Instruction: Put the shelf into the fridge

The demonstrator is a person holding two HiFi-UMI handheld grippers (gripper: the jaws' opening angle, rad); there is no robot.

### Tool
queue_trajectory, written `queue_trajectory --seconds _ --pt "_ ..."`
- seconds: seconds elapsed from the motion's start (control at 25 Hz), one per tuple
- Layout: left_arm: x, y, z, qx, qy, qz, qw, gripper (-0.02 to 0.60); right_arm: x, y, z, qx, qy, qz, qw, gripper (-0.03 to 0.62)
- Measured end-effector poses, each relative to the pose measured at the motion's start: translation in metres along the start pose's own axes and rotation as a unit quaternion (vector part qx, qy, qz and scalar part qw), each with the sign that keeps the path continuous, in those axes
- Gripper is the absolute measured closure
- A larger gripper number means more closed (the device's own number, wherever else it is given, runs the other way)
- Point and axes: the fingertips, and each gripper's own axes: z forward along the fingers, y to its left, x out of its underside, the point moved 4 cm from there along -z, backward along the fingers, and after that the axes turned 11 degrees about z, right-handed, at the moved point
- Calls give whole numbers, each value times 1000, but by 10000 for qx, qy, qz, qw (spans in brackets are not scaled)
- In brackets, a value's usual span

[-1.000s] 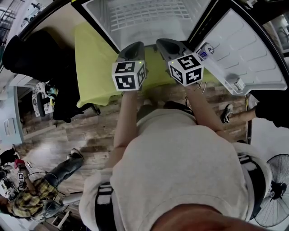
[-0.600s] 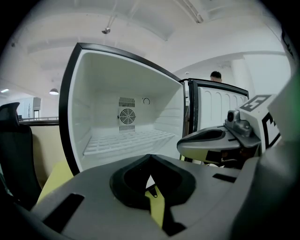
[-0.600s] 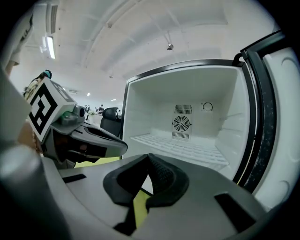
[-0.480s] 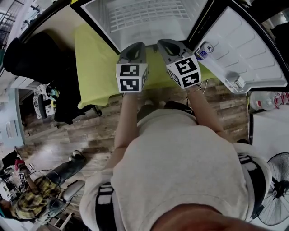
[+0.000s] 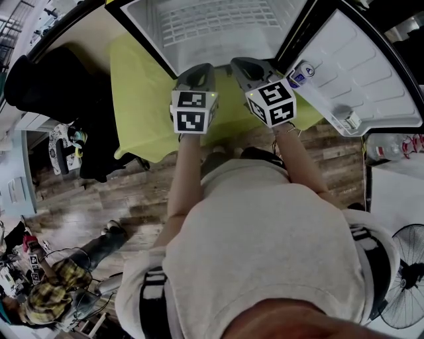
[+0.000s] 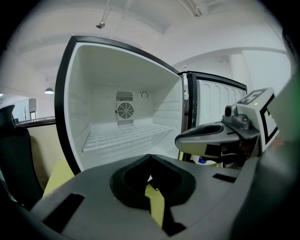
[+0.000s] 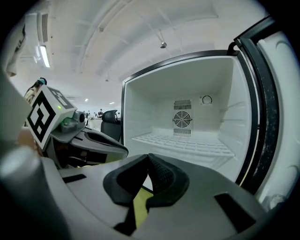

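A small fridge [image 5: 132, 20] stands open on a yellow-green cloth [image 5: 142, 93], its door [image 5: 364, 73] swung out to the right. A white wire shelf [image 5: 215, 23] lies level inside, low in the white cavity; it also shows in the left gripper view [image 6: 126, 136] and the right gripper view [image 7: 183, 143], below the rear fan. My left gripper [image 5: 197, 69] and right gripper [image 5: 246, 64] hover side by side just outside the opening, pointing in. The left gripper [image 6: 149, 157] is shut with its tips meeting on nothing. The right gripper [image 7: 148, 157] is also shut and empty.
A small bottle [image 5: 299, 74] sits in the door's lower rack. A black chair [image 5: 46, 79] stands left of the cloth. A seated person [image 5: 53, 291] is at lower left, a floor fan [image 5: 404, 278] at lower right, a white table [image 5: 397, 192] at right.
The left gripper has rolled slightly, its marker cube turning more square to the head view. A person's leg at the right by the door has gone. Both grippers stay shut in place.
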Motion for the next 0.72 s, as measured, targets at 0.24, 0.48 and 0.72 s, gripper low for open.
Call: queue_trajectory --seconds 0.24,0.48,0.72 --pt "2 6 -1 -16 -18 -86 10000 572 -3 -1 2 30 8 -6 10000 583" --pt "-1 6 -2 143 -144 -197 9996 571 -1 -2 3 68 83 -125 9999 583" --pt "-3 6 -3 170 -226 -295 9992 571 -2 -3 2 36 105 -100 9999 583"
